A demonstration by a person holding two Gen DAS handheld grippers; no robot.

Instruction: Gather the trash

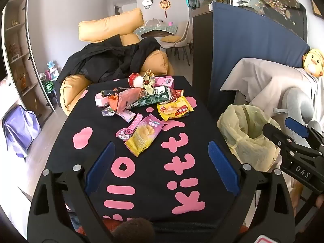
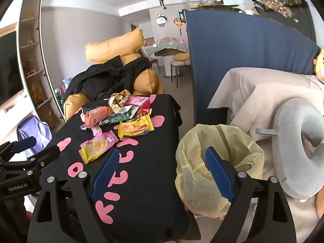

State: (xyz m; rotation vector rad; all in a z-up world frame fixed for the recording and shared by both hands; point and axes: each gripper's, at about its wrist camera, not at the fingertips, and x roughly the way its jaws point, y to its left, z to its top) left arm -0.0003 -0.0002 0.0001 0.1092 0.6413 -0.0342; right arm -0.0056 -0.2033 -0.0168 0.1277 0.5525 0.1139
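Blue-padded fingers of the left gripper (image 1: 162, 166) are standing wide apart over the black cloth with pink lettering (image 1: 182, 182) that is covering the table, and they are holding nothing and touching nothing. The right gripper (image 2: 162, 172) is likewise spread wide and empty; its left finger is hanging over the cloth's edge while its right finger is hanging over the mouth of the trash bag (image 2: 202, 182).

That bag, a pale yellow liner, is sitting just beside the table on its right side, its mouth gaping open. A small yellowish piece is showing inside against the far wall, though what it is cannot be told.

Trash is lying in a heap (image 1: 139, 97) toward the far end of the table: a red-and-white cup on its side, a pink carton (image 1: 165, 82), a dark green carton (image 1: 154, 99), an orange packet and crumpled wrappers, all touching or overlapping. Nearer the grippers, a yellow snack bag (image 1: 175, 109) is lying at the heap's edge, and a pink-and-yellow chip bag (image 1: 144, 134) is lying apart from it, closest to the left gripper's fingers, with a pink wrapper strip (image 1: 131, 127) just beside it.

Beyond the table, black clothing is draped over orange cushions (image 1: 109, 28). A grey neck pillow (image 2: 299, 154) is resting on a cloth-covered seat beside the bag.
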